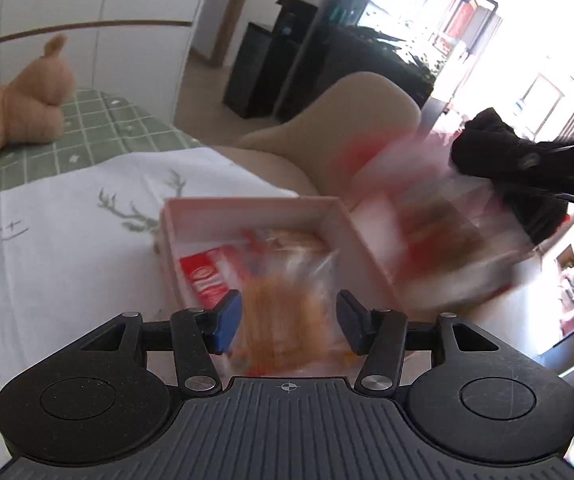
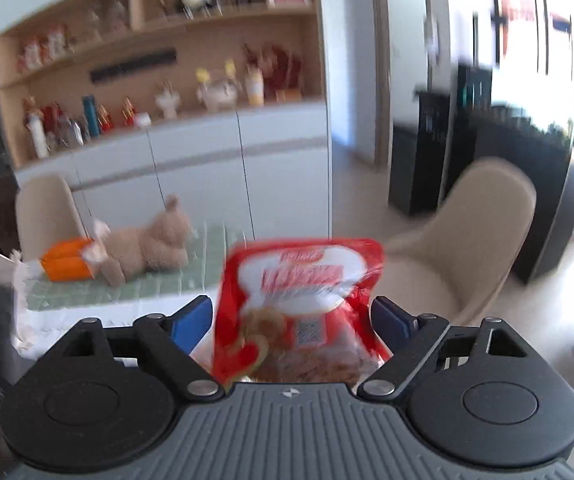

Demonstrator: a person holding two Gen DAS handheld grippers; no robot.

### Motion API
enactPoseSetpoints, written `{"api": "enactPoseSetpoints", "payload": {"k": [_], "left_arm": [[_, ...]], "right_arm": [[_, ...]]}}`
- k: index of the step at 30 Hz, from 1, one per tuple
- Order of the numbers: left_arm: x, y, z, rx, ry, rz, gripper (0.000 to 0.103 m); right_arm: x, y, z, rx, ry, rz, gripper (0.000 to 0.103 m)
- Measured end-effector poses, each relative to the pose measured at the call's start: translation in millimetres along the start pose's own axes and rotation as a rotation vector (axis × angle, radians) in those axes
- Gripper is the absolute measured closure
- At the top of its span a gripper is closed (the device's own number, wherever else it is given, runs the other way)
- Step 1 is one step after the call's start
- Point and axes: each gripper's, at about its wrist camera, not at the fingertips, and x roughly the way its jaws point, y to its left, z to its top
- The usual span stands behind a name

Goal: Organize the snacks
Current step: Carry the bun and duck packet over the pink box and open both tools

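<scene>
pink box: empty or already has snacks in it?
Not empty. The pink box holds a red-and-white packet and a clear bag of orange snacks. How full it is cannot be told; blur and the left claw cover part.

Black ribbed housings; blue-padded fingers

Pale pink square plastic box holds a red-and-white wrapped snack packet and a clear bag of orange stick snacks; right tool's glossy red foil pouch has a white panel with red lettering. Worktop has a white cloth with grey-green antler print and a green white-grid cloth under a tan plush bear. Tool pads blue, bodies black.
</scene>
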Motion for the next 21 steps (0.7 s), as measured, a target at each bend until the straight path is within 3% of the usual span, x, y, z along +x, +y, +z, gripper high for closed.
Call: {"api": "enactPoseSetpoints", "payload": {"k": [4, 6, 8, 10, 14, 17, 21], "left_arm": [[-28.5, 22.5, -14.3, -0.067, -0.057, -0.055, 0.046], [-47.6, 33.9, -14.2, -0.060, -0.085, -0.035, 0.046], [-72.8, 43.0, -27.3, -0.026, -0.108, 0.041, 0.046], [-91.7, 55.9, -46.2, 0.024, -0.100, 0.167, 0.046], [-112.9, 93.8, -85.6, 0.009, -0.013, 0.381, 0.046], [-119.9, 119.3, -110.0, -0.047, 0.049, 0.443, 0.046], [-127.6, 130.0, -140.3, -0.099, 0.112, 0.458, 0.047]], "right_arm": [[23.9, -16.9, -36.8, 0.048, 0.092, 0.000, 0.017], [27.7, -23.2, -58.0, 0.059, 0.126, -0.016, 0.017], [28.9, -24.1, -80.2, 0.056, 0.154, -0.033, 0.017], [25.4, -17.7, -101.9, 0.044, 0.177, -0.022, 0.017], [21.9, 15.6, -143.1, 0.003, 0.237, 0.053, 0.017], [23.9, 56.4, -166.0, -0.071, 0.264, 0.110, 0.017], [29.4, 97.4, -185.2, -0.103, 0.307, 0.199, 0.017]]}}
